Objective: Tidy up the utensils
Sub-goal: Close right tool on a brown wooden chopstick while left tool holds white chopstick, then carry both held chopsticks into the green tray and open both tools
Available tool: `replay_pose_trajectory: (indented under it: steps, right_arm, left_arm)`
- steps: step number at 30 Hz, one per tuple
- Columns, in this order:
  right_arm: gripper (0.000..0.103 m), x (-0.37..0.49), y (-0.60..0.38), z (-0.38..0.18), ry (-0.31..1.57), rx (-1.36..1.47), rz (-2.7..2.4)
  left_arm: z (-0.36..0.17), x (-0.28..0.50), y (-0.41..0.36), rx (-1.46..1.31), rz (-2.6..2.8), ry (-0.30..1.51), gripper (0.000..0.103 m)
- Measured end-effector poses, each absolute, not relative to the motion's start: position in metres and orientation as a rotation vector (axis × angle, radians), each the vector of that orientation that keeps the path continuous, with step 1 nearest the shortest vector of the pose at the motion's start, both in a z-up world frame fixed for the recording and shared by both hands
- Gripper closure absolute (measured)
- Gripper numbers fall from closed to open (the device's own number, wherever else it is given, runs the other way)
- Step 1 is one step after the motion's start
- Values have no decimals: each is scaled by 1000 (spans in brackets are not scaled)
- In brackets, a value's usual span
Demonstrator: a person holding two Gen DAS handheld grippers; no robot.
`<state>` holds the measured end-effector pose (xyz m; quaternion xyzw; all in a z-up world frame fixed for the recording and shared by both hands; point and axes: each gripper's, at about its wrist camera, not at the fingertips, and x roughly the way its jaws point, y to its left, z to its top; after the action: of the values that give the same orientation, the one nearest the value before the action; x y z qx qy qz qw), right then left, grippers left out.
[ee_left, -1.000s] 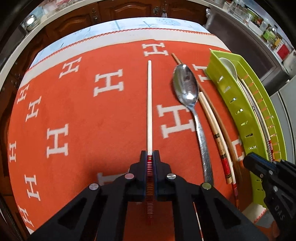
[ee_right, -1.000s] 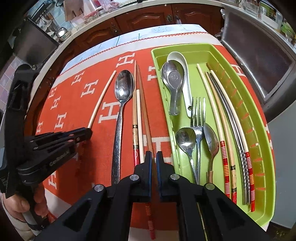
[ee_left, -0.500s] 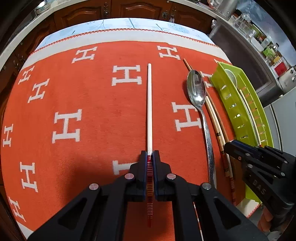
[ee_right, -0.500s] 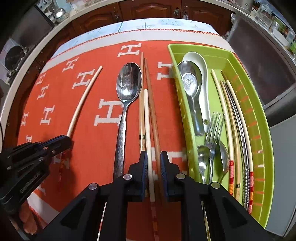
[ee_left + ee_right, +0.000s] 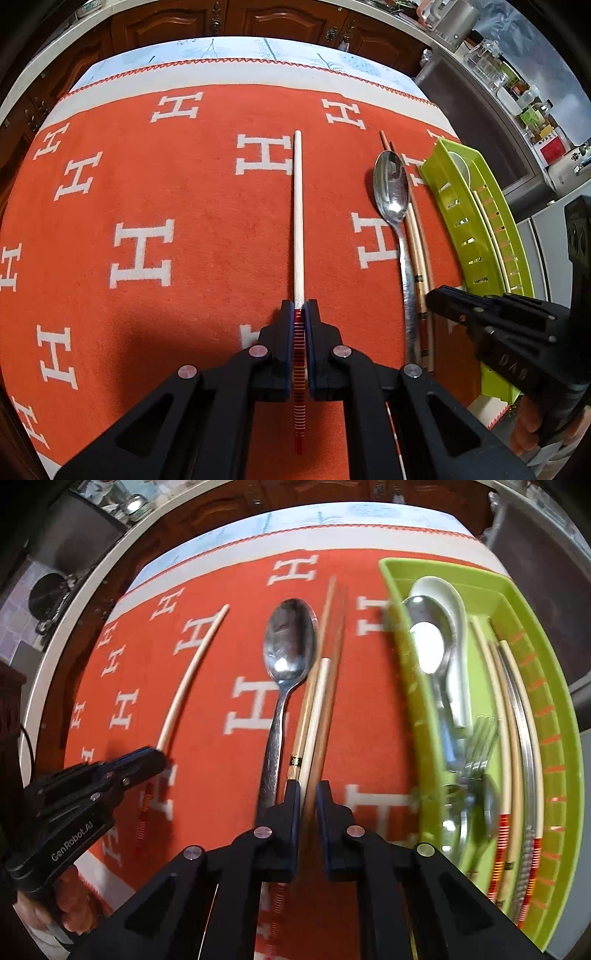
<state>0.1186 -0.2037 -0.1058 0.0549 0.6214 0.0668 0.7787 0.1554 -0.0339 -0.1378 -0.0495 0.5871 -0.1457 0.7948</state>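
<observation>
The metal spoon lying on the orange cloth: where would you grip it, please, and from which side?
Grip the metal spoon by its narrow handle, coming straight down with the jaws across it. It lies flat, the bowl is too wide, and chopsticks sit close along its tray side.

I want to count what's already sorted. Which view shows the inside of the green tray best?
The right wrist view: it looks down into the green tray, showing spoons, a fork and several chopsticks, though blurred. The left wrist view sees the tray edge-on from its slotted side wall, with the contents mostly hidden.
</observation>
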Motion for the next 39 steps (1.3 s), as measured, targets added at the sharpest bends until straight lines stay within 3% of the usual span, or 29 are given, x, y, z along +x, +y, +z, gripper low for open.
replay_pose_trajectory:
  steps: [7,21,24,35,39]
  right_arm:
    - [96,115,-192,-107,1324,108,179]
    - [89,132,-197,-110,1319,72,68]
    - [92,133,-192,-112,1285,32,56]
    - [97,106,-240,-87,1220,282,87]
    - [97,93,-252,-72,1189,310,100]
  left_arm:
    - [-134,154,-31,-102,-310,1256,99]
    - [-134,158,-32,-91,-312,1275,99]
    - [-141,160,-31,-105,-323,1300,99]
    - [-154,162,-26,-261,-379,1370,103]
    - [-153,170,-33,-214,-320,1394,91]
